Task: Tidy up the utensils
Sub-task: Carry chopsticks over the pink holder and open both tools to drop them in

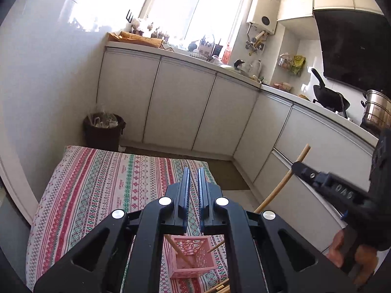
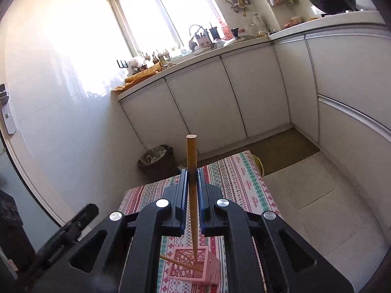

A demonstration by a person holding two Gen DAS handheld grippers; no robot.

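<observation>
A dark wok sits near a steel pot on the counter.

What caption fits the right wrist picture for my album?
Right gripper lowers a wooden chopstick into the pink basket on the patterned tablecloth.

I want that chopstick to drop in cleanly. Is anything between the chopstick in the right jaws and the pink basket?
Nothing visible blocks it. The chopstick held by the right gripper points its lower tip at the open top of the pink basket. One chopstick already inside leans across the opening, leaving room beside it.
</observation>
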